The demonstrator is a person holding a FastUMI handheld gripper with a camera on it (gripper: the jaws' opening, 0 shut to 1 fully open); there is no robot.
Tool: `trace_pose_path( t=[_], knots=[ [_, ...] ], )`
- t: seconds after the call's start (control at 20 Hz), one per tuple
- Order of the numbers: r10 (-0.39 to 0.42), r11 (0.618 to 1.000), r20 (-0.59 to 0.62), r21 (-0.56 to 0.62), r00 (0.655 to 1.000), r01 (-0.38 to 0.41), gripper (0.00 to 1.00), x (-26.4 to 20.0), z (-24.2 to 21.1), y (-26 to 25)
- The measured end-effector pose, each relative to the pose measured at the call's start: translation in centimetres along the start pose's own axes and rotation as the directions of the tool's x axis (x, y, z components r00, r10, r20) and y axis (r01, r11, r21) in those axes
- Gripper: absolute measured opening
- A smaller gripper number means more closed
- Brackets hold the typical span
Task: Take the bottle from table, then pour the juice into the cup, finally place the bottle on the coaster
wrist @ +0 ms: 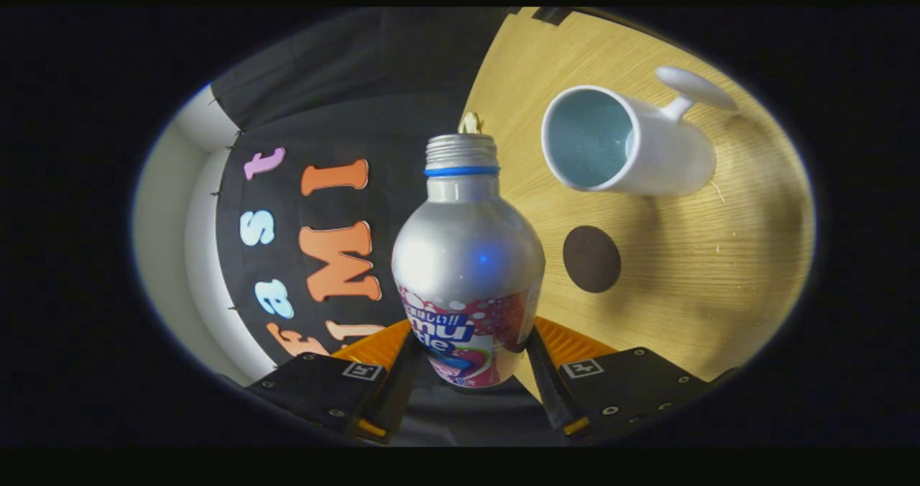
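Pour step in hand, judging by the roll: bottle [467, 256] is clamped between the fingers [467, 360], both pressing its labelled lower body, closed to bottle width. Bottle is off the desk [704, 277] and tipped sideways, open neck aimed just left of the cup [625, 141]. No juice stream visible. Cup stands on the desk to the right, coaster [591, 259] between cup and fingers. Next: shift the neck right over the cup mouth, tilt further.
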State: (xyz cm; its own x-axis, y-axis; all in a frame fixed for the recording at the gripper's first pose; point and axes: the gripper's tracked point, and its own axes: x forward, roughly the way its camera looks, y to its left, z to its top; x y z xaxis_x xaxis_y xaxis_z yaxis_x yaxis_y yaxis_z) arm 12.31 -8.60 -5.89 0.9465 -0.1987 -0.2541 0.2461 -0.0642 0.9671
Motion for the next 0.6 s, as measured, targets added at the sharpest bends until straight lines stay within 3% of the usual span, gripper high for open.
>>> trace_pose_path(
  t=[0.6],
  knots=[
    [0.005, 0.988, 0.012, 0.151, 1.0, -0.007, 0.75, -0.51, 0.92, 0.81]
  ],
)
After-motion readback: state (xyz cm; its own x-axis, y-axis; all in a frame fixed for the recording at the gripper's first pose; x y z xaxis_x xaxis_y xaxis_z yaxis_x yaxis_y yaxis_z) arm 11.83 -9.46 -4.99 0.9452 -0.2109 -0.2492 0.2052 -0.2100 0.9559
